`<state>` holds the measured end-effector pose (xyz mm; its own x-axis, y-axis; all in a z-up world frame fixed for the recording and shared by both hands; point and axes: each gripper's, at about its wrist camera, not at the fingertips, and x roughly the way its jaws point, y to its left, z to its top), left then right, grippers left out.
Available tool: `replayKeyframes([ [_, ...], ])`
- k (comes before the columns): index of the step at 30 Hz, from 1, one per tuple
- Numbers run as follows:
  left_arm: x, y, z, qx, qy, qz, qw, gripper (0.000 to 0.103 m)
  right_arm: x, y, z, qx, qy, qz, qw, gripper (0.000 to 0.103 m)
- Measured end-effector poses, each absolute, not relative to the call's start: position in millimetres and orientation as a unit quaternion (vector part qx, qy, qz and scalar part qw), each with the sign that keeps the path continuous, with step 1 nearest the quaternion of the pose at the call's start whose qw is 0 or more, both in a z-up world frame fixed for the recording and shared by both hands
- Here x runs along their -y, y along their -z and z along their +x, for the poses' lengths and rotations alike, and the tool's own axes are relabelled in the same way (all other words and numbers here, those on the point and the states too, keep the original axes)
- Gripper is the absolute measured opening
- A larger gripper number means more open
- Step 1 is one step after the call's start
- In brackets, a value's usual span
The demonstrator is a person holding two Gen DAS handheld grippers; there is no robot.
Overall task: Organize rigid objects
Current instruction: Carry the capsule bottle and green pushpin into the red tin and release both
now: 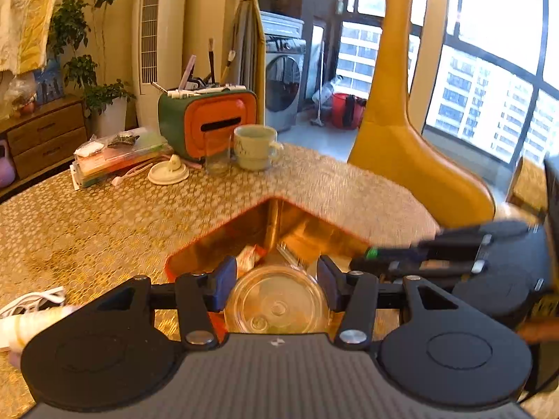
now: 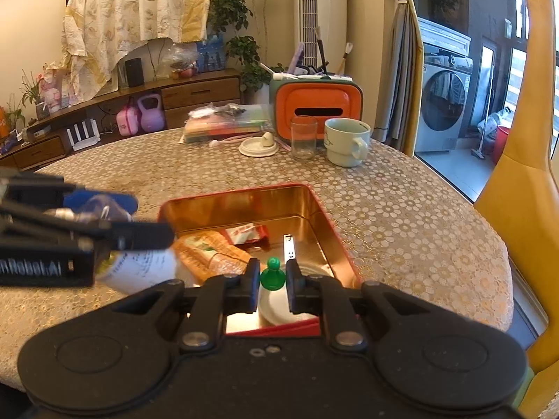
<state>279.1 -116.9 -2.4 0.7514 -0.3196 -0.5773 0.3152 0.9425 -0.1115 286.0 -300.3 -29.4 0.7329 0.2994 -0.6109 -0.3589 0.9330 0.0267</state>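
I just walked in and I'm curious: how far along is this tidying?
Partly done. The tin already holds snack packets and a nail clipper. In hand: the left gripper carries a clear round container, and the right gripper a green pawn, both over the tin. Neither is dropped in yet.
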Motion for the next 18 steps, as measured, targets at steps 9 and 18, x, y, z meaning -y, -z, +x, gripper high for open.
replayKeyframes([
  [9,122,18,327,-0.337,0.158,-0.035,0.928,0.05,299,48,321,-0.342,-0.169,-0.046,0.923,0.014],
  [18,115,23,352,-0.332,0.161,-0.07,0.927,0.05,281,60,350,-0.35,-0.176,-0.071,0.917,0.014],
])
